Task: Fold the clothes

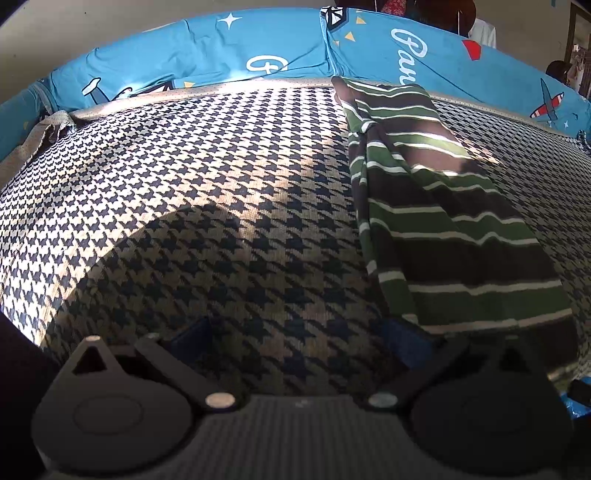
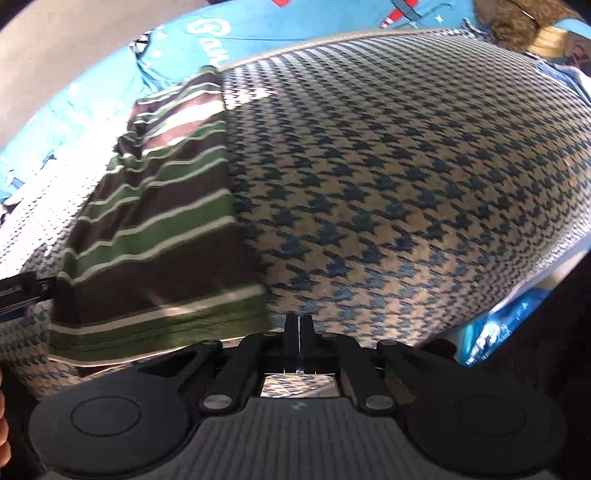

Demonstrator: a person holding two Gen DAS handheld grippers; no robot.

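A striped garment in green, brown and white lies as a long narrow strip on the houndstooth cover, running from the near edge to the far one. My left gripper is open and low over the cover, its blue-padded right finger at the garment's near left corner. In the right wrist view the same garment lies to the left. My right gripper is shut just right of the garment's near right corner, and nothing shows between its fingers. The left gripper's black finger shows at that view's left edge.
A blue printed sheet with white lettering and planes rises along the far edge of the bed. A brown fuzzy item sits at the far right corner. The houndstooth cover is bare on both sides of the garment. Sunlight patches cross it.
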